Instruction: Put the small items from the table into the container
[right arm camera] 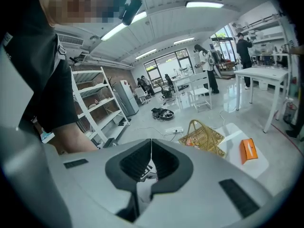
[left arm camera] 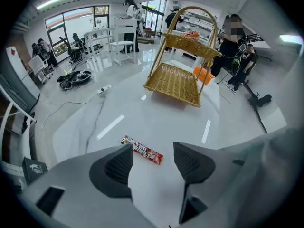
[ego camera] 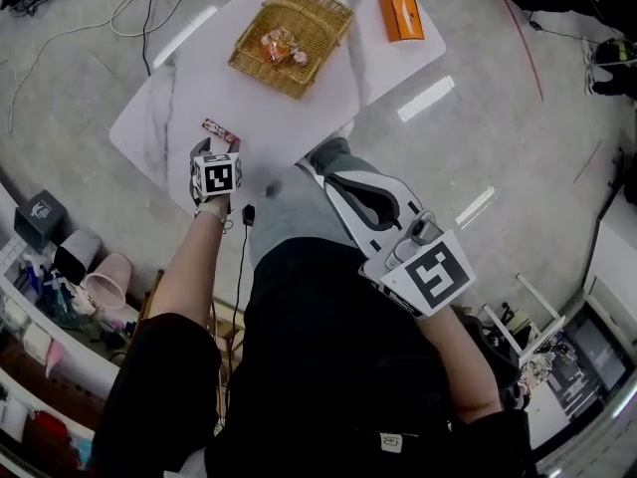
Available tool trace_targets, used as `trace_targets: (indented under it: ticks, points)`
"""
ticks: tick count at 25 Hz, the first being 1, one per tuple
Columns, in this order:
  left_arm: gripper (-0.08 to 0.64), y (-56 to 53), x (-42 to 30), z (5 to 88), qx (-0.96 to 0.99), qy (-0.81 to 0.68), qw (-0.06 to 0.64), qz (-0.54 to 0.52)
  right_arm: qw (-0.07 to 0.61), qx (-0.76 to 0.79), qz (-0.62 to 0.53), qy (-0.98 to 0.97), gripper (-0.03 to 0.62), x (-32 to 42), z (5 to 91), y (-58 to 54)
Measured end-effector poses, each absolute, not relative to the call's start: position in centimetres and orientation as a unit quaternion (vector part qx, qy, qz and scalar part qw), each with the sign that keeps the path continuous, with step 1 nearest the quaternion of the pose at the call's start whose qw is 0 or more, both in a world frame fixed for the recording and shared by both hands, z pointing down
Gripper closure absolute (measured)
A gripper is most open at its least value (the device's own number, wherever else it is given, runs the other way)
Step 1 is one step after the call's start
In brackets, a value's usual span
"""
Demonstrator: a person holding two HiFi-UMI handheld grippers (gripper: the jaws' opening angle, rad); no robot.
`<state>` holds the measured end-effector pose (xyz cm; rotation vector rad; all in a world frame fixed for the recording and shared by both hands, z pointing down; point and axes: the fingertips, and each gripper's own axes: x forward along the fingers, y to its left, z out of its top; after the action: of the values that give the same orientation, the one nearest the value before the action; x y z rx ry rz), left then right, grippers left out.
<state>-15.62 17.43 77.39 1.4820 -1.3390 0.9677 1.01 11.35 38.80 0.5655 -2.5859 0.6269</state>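
Wrapped candy strip (left arm camera: pixel 142 151), red, flat on white table (left arm camera: pixel 156 120), well apart from wicker basket (left arm camera: pixel 172 93). Probably light, thin, slick-wrapped; best pinched across its narrow width at mid-length. Left gripper (left arm camera: pixel 154 159) poised above, jaws wide, strip untouched in the gap. Right gripper (right arm camera: pixel 151 163) closed, empty.

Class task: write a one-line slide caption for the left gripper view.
Open left gripper above a red snack bar on the white table, wicker basket beyond.
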Motion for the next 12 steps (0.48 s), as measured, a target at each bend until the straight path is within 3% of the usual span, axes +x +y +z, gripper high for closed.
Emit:
trace_targets:
  ticks: [12]
  points:
    - [0.307, 17.0, -17.7, 82.9, 0.528, -0.586, 0.505, 0.352, 0.235, 0.196, 0.279, -0.91, 0.581, 0.1, 42.1, 12.4]
